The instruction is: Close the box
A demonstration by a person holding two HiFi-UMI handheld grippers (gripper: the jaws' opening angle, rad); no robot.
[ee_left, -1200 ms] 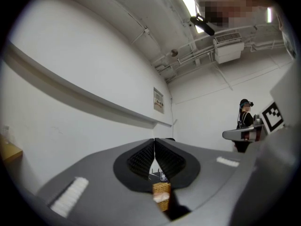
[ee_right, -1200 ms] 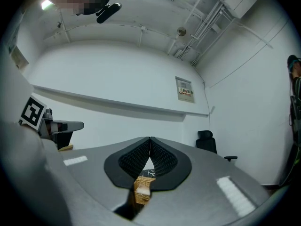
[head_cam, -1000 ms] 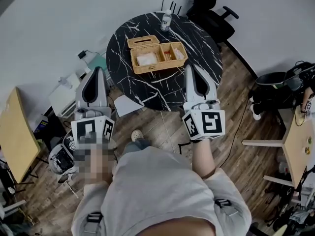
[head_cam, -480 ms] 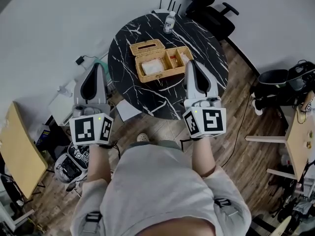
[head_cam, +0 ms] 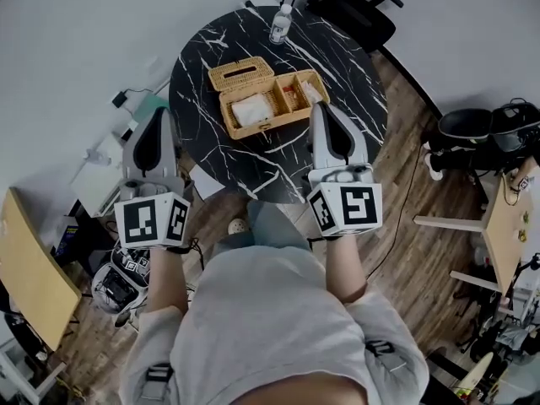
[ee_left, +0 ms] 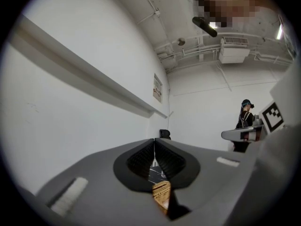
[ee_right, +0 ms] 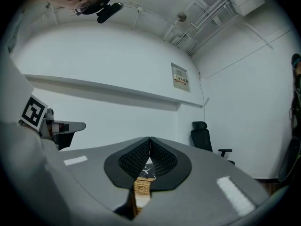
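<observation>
Head view: left gripper [head_cam: 158, 118] and right gripper [head_cam: 321, 110] (both clenched, empty) hang near the open box [head_cam: 261, 127]; probably approach, next tipping lid [head_cam: 241, 72] shut.

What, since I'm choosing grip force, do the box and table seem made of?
Box: woven wicker or rattan, matte tan; the weave shows across it. Table: black with white veins, smooth-looking; marble or a marble-look surface, which one cannot be told.

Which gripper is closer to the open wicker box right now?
The right gripper: in the head view its tip sits beside the wicker box's right end, while the left gripper is out by the table's left edge.
</observation>
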